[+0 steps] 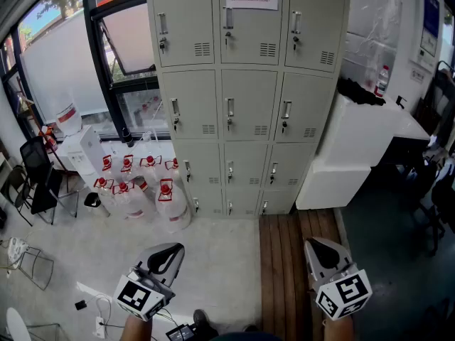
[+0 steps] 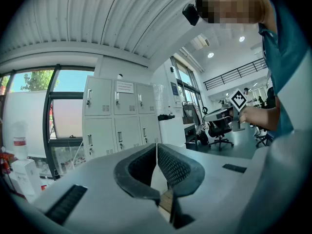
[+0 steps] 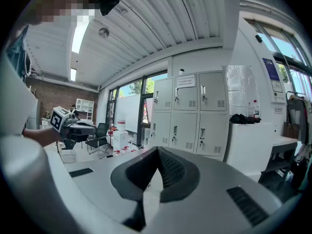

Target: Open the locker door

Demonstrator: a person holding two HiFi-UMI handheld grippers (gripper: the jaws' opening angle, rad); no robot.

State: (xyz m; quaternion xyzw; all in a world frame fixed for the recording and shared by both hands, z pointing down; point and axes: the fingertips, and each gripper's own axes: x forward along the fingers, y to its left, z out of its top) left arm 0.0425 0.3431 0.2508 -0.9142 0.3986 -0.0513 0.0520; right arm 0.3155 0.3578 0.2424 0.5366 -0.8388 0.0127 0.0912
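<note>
A grey-beige bank of lockers stands against the far wall, three columns wide, every door closed, each with a small handle and lock. It also shows far off as the lockers in the left gripper view and the lockers in the right gripper view. My left gripper is low at the bottom left of the head view, well short of the lockers, jaws shut on nothing. My right gripper is at the bottom right, likewise shut and empty. Both black tips meet: left gripper, right gripper.
Several clear water jugs with red caps crowd the floor left of the lockers, beside a white dispenser. A white counter adjoins the lockers' right side. A black chair stands at left. A wooden floor strip runs under my right gripper.
</note>
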